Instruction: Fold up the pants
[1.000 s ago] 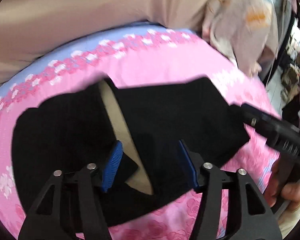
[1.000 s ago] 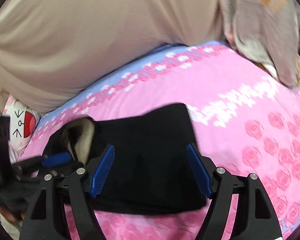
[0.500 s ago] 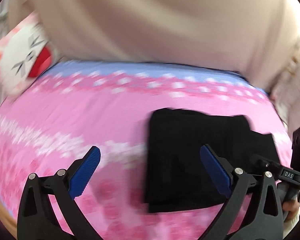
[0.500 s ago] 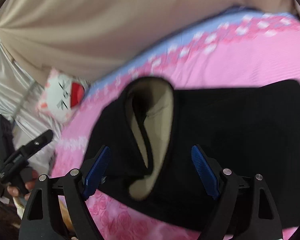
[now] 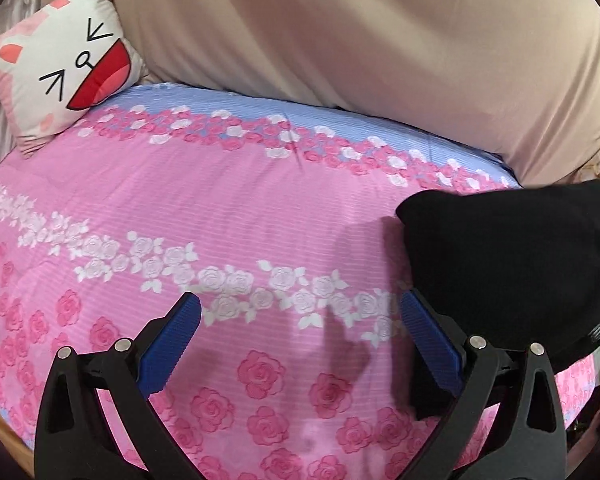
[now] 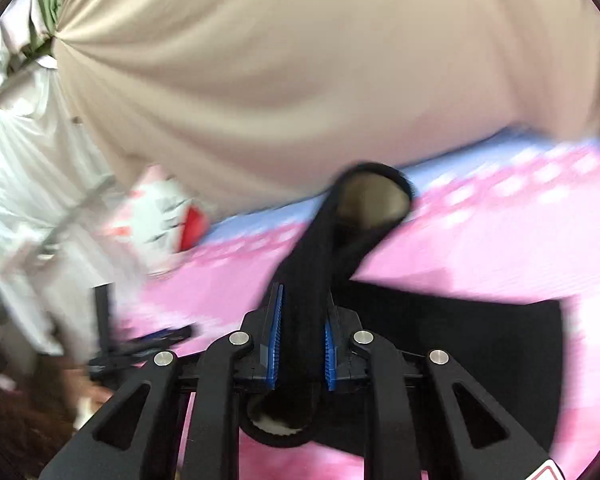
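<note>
The black pants [image 5: 500, 260] lie folded at the right of the pink rose bedsheet [image 5: 220, 208]. My left gripper [image 5: 298, 300] hovers open over bare sheet, left of the pants, with nothing between its blue pads. In the right wrist view my right gripper [image 6: 302, 296] has its jaws closing, and both pads press on a bunched strip of the black pants [image 6: 312, 248]. That strip rises from the flat part [image 6: 460, 328], and its beige lining [image 6: 372, 200] shows at the top. This view is blurred.
A cat-face cushion [image 5: 60, 68] leans at the bed's far left corner. A beige drape [image 5: 340, 40] hangs along the back of the bed. White curtains [image 6: 28, 160] stand to the left. A wooden bed edge [image 5: 4, 432] shows at the lower left.
My left gripper opened wide and swung left off the pants onto bare sheet. My right gripper closed on a strip of the pants and rose with it.
</note>
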Motion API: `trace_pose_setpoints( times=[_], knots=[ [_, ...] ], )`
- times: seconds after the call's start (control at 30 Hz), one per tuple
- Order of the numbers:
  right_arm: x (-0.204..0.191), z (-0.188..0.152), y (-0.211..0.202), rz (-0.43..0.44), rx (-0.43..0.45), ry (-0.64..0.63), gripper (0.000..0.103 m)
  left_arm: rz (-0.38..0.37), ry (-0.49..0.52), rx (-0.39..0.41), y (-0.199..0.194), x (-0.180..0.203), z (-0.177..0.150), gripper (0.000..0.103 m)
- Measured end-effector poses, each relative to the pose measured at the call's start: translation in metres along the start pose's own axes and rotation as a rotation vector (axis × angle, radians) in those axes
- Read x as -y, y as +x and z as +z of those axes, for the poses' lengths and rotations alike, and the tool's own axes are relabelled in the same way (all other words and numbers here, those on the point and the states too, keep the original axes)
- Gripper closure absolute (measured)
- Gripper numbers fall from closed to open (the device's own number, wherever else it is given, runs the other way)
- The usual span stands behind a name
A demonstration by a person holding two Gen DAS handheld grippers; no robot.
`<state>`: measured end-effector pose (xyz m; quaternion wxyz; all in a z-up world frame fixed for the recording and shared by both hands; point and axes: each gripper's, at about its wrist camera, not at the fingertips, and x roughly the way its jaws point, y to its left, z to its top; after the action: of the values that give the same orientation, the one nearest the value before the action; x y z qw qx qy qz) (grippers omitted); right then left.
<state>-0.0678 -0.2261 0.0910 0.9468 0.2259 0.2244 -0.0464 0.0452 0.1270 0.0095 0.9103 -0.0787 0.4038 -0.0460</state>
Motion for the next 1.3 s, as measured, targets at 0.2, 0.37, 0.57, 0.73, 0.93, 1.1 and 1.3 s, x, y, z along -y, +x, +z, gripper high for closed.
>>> trace_pose_setpoints(
  times=[0.2,0.37,0.57,0.73,0.93,1.1,1.3],
  knots=[
    [0.121,-0.075,0.026,-0.298,-0.234,0.248,0.072,-0.027,0.032,-0.076,0.024,0.022,-0.01,0.005],
    [0.127,-0.074,0.005,-0.129,-0.097,0.36,0.032,-0.034,0.091,-0.071,0.022,0.047,-0.01,0.005],
    [0.113,-0.075,0.035,-0.166,-0.155,0.263,0.039,-0.041,0.142,-0.084,0.025,0.077,-0.014,0.005],
    [0.096,-0.062,0.015,-0.135,-0.1,0.169,0.082,-0.033,0.195,-0.093,0.026,0.101,-0.017,0.005],
    [0.107,-0.06,-0.022,-0.262,-0.088,0.075,0.063,-0.039,0.225,-0.093,0.031,0.113,-0.019,0.005],
    [0.132,-0.077,-0.036,-0.274,-0.063,0.212,0.063,-0.049,0.211,-0.157,0.046,0.117,-0.025,0.005],
    [0.085,-0.053,-0.049,-0.209,0.001,0.09,0.088,0.014,0.275,-0.155,0.056,0.127,-0.034,0.005]
  ],
)
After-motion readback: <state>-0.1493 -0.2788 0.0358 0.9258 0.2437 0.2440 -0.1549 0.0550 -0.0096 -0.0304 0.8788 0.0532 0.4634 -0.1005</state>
